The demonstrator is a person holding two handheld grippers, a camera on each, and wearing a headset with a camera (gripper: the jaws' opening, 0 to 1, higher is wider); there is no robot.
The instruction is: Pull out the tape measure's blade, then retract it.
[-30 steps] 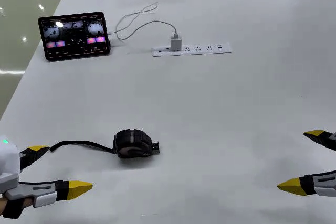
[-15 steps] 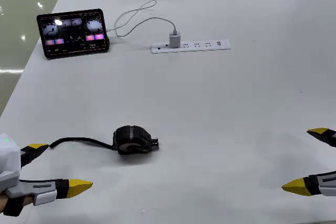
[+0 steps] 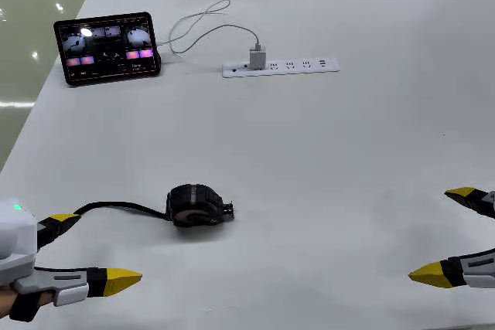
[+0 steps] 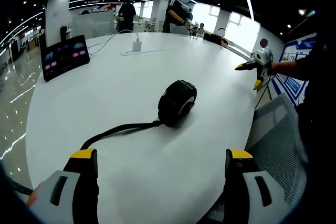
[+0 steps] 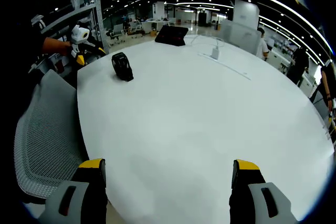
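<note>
Head view: a black tape measure (image 3: 197,206) lies on the white table (image 3: 325,160), left of centre and near the front edge. Its long axis runs left to right, with the blade tip at the right end and a black strap (image 3: 116,209) trailing left, ending just beside a jaw tip of the left gripper (image 3: 107,246). That gripper's yellow-tipped jaws stand wide apart and hold nothing. The right gripper (image 3: 430,233), well apart at the right margin, is equally spread and empty, with bare tabletop between it and the tape measure. Toward the far edge stand a tablet (image 3: 107,48), whose lit screen lettering is too small to read, and a power strip (image 3: 282,69) with a charger (image 3: 257,59) and a white cable (image 3: 203,27). Left gripper view: the tape measure (image 4: 177,102) sits ahead of the left gripper (image 4: 161,156), between its parted jaws and beyond the tips, untouched; the strap (image 4: 118,131) curves back toward one jaw. The right gripper (image 4: 252,66) hovers at the table's far rim. Right gripper view: the right gripper (image 5: 169,163) spans open tabletop with its jaws wide. The tape measure (image 5: 122,66) lies far off near the table edge, beside the left gripper (image 5: 84,43), and a mesh chair (image 5: 42,140) borders that edge.
</note>
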